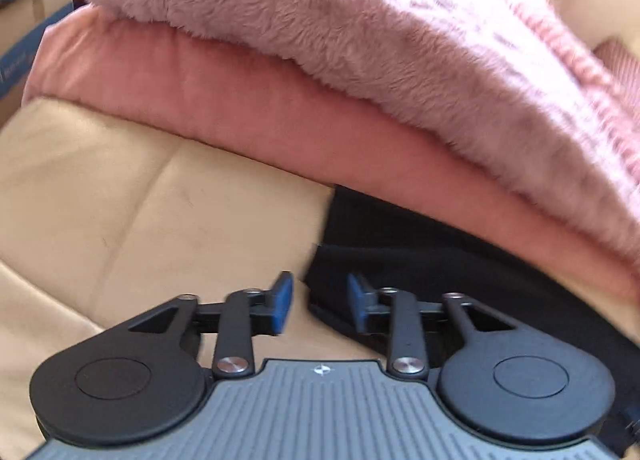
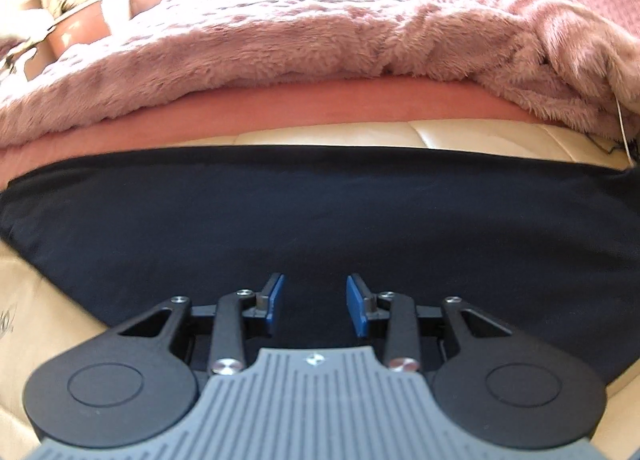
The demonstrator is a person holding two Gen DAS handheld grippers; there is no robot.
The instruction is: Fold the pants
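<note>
Right wrist | right tongs (image 2: 315, 306) parted, empty, over black pants (image 2: 320, 212) | fluffy pink blanket (image 2: 280, 56) behind

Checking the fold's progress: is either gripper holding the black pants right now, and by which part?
Nothing is held. The left gripper and right gripper both stand open over the black pants, nothing between their pads.

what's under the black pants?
The black pants lie on the cream quilted surface, visible past their edges; their far left corner meets the pink sheet. Anything beneath the cloth is covered.
</note>
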